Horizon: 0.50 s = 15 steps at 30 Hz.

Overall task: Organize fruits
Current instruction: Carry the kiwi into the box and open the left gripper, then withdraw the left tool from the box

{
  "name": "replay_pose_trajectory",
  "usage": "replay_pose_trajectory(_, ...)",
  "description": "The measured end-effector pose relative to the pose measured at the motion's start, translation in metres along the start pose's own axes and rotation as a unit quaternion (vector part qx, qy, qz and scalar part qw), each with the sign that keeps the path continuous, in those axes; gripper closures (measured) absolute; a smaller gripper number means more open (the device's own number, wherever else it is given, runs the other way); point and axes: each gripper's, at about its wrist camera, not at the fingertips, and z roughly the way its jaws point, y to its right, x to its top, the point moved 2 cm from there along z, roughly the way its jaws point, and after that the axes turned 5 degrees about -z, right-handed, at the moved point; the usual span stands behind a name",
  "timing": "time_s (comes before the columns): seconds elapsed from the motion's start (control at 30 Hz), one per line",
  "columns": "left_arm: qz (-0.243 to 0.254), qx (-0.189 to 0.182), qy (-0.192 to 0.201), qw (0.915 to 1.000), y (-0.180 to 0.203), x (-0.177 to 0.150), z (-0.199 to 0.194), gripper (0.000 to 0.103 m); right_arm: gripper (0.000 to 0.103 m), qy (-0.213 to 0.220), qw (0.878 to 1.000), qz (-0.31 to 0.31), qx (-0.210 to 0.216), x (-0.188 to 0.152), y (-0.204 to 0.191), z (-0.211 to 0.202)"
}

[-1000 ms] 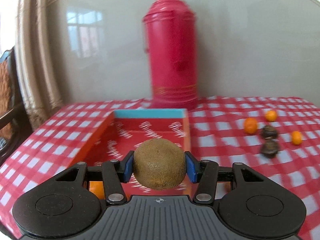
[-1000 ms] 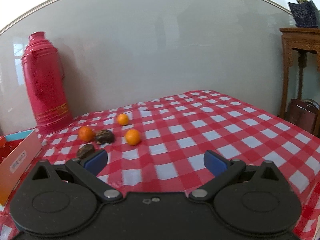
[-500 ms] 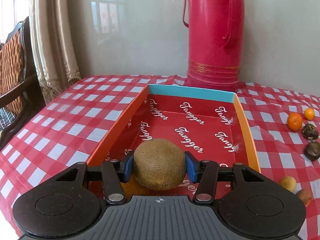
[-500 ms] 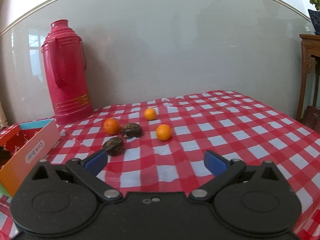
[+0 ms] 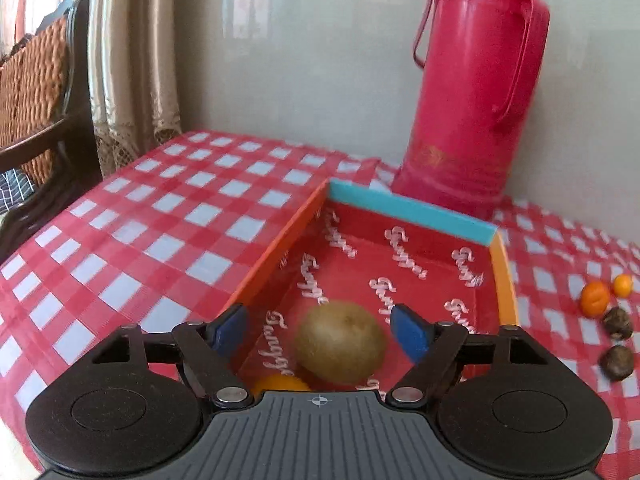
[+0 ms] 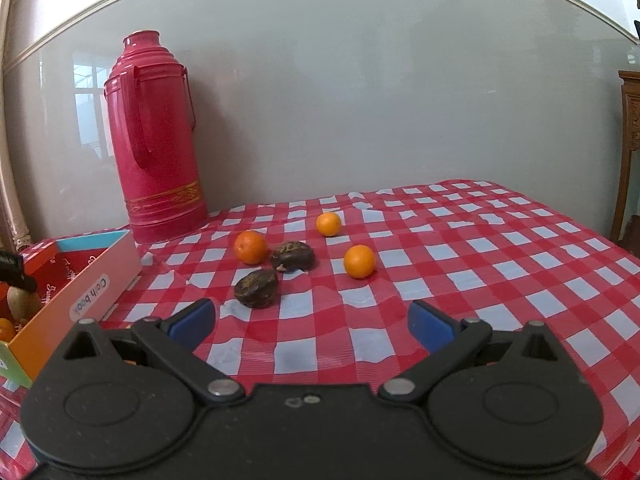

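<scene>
My left gripper [image 5: 320, 330] is open above the near end of the red box [image 5: 412, 210]. A brown kiwi [image 5: 341, 342] lies loose between its blue pads, inside the box, apart from both. An orange fruit [image 5: 280, 383] sits in the box just below it. My right gripper [image 6: 311, 322] is open and empty above the checked cloth. Ahead of it lie two dark wrinkled fruits [image 6: 257, 288] [image 6: 292, 257] and three small oranges [image 6: 251, 247] [image 6: 329, 224] [image 6: 359, 261]. The box [image 6: 96, 280] shows at the left of the right wrist view.
A tall red thermos [image 5: 476, 92] stands against the wall behind the box; it also shows in the right wrist view [image 6: 156, 140]. A wicker chair [image 5: 36, 80] and a curtain [image 5: 132, 52] are off the table's left edge. A wooden stand [image 6: 630, 140] is at far right.
My left gripper opened and let go of the kiwi, which now lies in the box. The right gripper drew closer to the loose fruits.
</scene>
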Motion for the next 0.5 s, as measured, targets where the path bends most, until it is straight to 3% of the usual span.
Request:
replay_pose_trajectory(0.4, 0.005, -0.006, 0.052, 0.9986, -0.032, 0.004, -0.055, 0.024, 0.006, 0.006, 1.0, -0.002, 0.012, 0.002, -0.007, -0.002)
replay_pose_trajectory(0.5, 0.006, 0.003, 0.07, 0.9975, -0.045, -0.004, -0.07, 0.011, 0.006, 0.009, 1.0, -0.003, 0.017, 0.002, -0.01, -0.003)
